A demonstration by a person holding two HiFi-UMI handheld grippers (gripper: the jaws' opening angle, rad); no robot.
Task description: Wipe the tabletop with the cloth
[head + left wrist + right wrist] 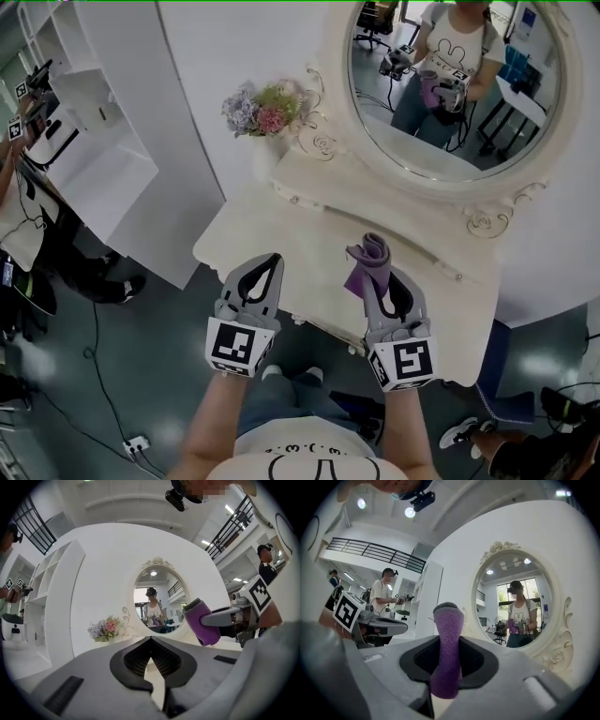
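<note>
Your right gripper (386,279), lower centre of frame, pinches the purple cloth (368,261) over the table (272,234); your left gripper (272,262), beside it, has its jaws pressed together, empty.

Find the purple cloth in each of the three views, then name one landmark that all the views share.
Head view: the purple cloth is right of centre, held in the right gripper.
Left gripper view: right of centre, clamped by that gripper.
Right gripper view: dead centre, standing upright between the jaws.
Shared landmark: the oval mirror.
</note>
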